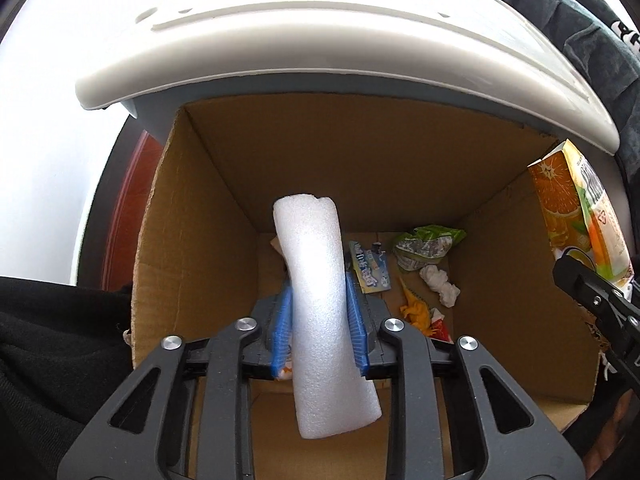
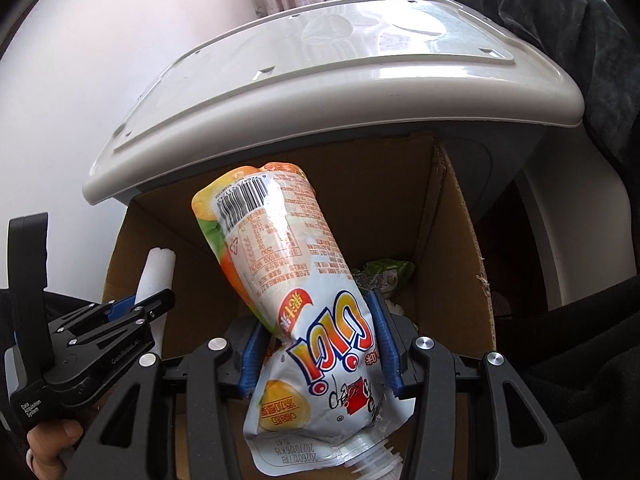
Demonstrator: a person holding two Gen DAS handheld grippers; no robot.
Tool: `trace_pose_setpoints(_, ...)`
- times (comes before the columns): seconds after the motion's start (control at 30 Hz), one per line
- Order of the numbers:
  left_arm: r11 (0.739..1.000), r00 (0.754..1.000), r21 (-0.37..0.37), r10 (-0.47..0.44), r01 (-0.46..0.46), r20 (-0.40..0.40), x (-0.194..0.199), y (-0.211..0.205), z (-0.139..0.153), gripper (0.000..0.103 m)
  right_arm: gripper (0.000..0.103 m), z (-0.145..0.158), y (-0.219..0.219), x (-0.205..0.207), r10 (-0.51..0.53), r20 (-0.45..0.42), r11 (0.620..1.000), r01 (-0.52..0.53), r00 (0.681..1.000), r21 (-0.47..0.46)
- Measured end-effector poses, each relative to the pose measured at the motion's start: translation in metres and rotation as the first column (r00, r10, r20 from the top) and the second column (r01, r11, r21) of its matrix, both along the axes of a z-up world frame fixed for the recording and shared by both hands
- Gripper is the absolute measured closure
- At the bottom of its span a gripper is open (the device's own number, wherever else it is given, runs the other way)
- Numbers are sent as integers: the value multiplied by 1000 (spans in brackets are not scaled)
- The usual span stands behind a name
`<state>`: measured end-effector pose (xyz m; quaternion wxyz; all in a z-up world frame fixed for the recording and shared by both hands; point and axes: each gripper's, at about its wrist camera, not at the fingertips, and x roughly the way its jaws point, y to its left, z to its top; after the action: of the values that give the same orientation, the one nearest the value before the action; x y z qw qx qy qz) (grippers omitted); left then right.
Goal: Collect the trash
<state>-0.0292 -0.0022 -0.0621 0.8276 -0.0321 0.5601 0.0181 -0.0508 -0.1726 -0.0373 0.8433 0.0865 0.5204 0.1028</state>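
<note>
At the bottom centre of the left wrist view, the left gripper (image 1: 319, 320) has its blue pads (image 1: 282, 320) pressed against both sides of a white foam tube (image 1: 320, 304), closed far enough to pinch it. The tube runs from low in the frame up to just above the middle, leaning a little to the left at its top end. In the right wrist view the same tube (image 2: 154, 280) and left gripper (image 2: 138, 304) show at the lower left of the frame, with a thumb (image 2: 52, 446) of the holding hand below them.

At the bottom centre of the right wrist view, the right gripper (image 2: 320, 344) is closed on an orange juice pouch (image 2: 296, 288), its blue pads squeezing the pouch near the printed logo. The spout end points down toward the bottom edge and the barcode end tilts up and left. In the left wrist view the pouch (image 1: 576, 216) and the black right gripper (image 1: 596, 300) appear at the right edge.

Both held items hang over an open cardboard box (image 1: 192, 264) that fills the middle of each frame. On its floor, right of centre in the left view, lie a blue wrapper (image 1: 370, 268), a crumpled green wrapper (image 1: 426, 246), a wad of white tissue (image 1: 440, 284) and an orange-yellow scrap (image 1: 416, 310).

Beyond the box, across the upper part of both frames, a white plastic lid (image 1: 320, 48) overhangs the far wall of the box. Dark cloth (image 1: 580, 32) sits in the upper right corner, and a pale wall (image 2: 80, 80) fills the upper left of the right view
</note>
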Motion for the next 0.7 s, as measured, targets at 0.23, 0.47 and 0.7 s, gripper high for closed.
trace_pose_setpoints(0.23,1000,998,3,29,-29,-60,2,5,-7,19,27,8,-4,1,-49,44,999,49,998,5)
trace_pose_setpoints(0.47,999,997,6,47,-47,-58,2,7,-7,19,24,10,-5,1,-83,64,996,84,994,-17)
trace_pose_setpoints(0.7,999,999,-10,46,-46,-23,4,5,2,19,5,17,-17,-3,-126,119,987,137,985,-82)
